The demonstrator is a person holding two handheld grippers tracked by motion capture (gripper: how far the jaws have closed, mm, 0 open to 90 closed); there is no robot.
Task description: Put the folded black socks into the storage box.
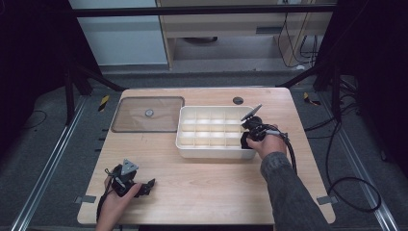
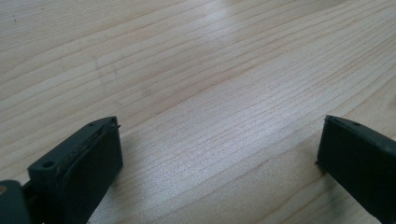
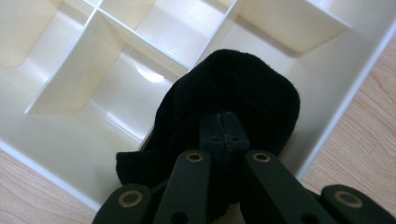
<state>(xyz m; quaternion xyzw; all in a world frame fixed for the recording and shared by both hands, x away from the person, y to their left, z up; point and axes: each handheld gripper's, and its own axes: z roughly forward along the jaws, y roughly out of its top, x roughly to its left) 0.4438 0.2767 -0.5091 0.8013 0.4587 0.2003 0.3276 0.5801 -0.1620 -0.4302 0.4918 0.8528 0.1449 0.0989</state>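
Pale wood table (image 1: pixel 202 178) stands on grey floor, with broad bare board from 6 to 9 o'clock, where the left gripper (image 1: pixel 146 187) rests, jaws spread. Right gripper (image 1: pixel 246 139) pinches a black cloth (image 3: pixel 233 88) over the white divided tray (image 1: pixel 211 153) at its 4 o'clock corner; a clear lid (image 1: pixel 130 122) lies at 10 o'clock.

Tabletop (image 1: pixel 211 180): light wood with visible grain, rounded corners, mounted over a dark floor. A small round dark grommet (image 1: pixel 238 100) is set near the far edge.

Lying directly on it:
- Clear flat lid (image 1: pixel 148 114), rectangular with rounded corners and a small round knob at its centre; far left area.
- White divided tray (image 1: pixel 211 153), rectangular, split into rows of compartments; just right of the lid, near the tabletop's middle.

The near half is bare wood.
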